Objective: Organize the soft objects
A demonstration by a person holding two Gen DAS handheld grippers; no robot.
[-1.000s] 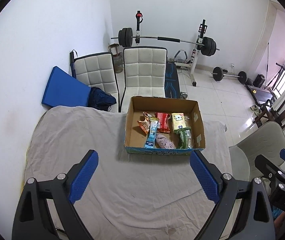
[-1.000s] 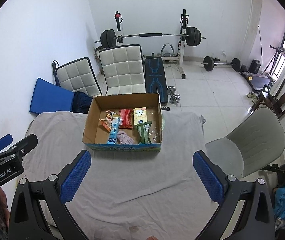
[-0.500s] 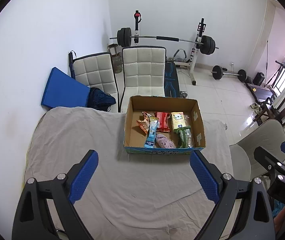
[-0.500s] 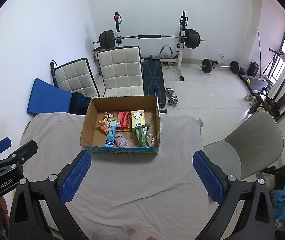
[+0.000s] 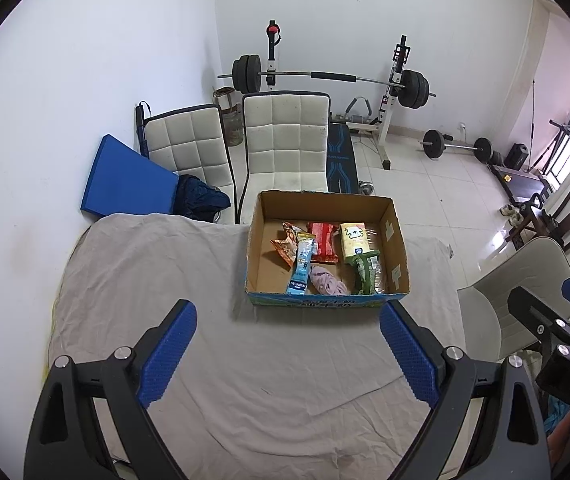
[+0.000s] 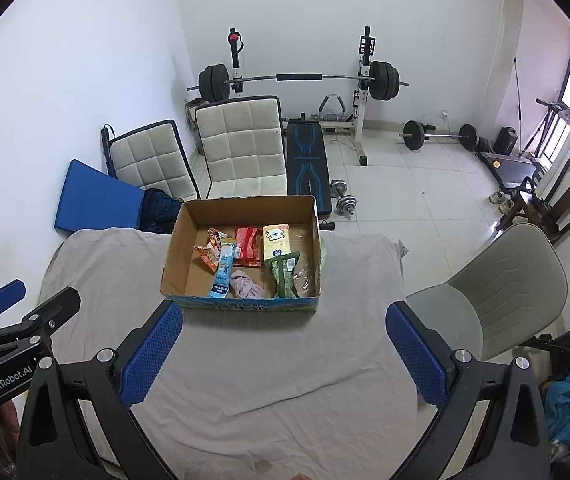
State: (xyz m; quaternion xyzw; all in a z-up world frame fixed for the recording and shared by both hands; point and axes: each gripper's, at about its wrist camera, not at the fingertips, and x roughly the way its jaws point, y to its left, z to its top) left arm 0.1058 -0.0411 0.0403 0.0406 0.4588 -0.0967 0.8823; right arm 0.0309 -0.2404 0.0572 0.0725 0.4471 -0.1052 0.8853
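Note:
An open cardboard box [image 5: 259, 276] [image 6: 175, 252] stands on the grey cloth-covered table [image 5: 145, 280] [image 6: 117, 264]. In it lie several soft packets: an orange one [image 5: 285, 246], a light blue one [image 5: 301, 268] [image 6: 223, 270], a red one [image 5: 323, 240] [image 6: 247, 246], a yellow-white one [image 5: 353, 238] [image 6: 277, 240], a green one [image 5: 365, 270] [image 6: 285, 274], and a pink cloth [image 5: 327, 282] [image 6: 247, 286]. My left gripper [image 5: 287, 354] and right gripper [image 6: 283, 354] are both open and empty, held above the table's near part, well short of the box.
Two white padded chairs [image 5: 285, 144] stand behind the table, with a blue mat [image 5: 125, 180] leaning on the wall. A barbell rack [image 5: 325, 76] is at the back. A grey chair [image 6: 497, 280] stands right of the table. The table's far edge runs behind the box.
Both grippers have drawn slightly back and up, so the box looks a little farther away. Their jaws stay open. Nothing in the box has moved.

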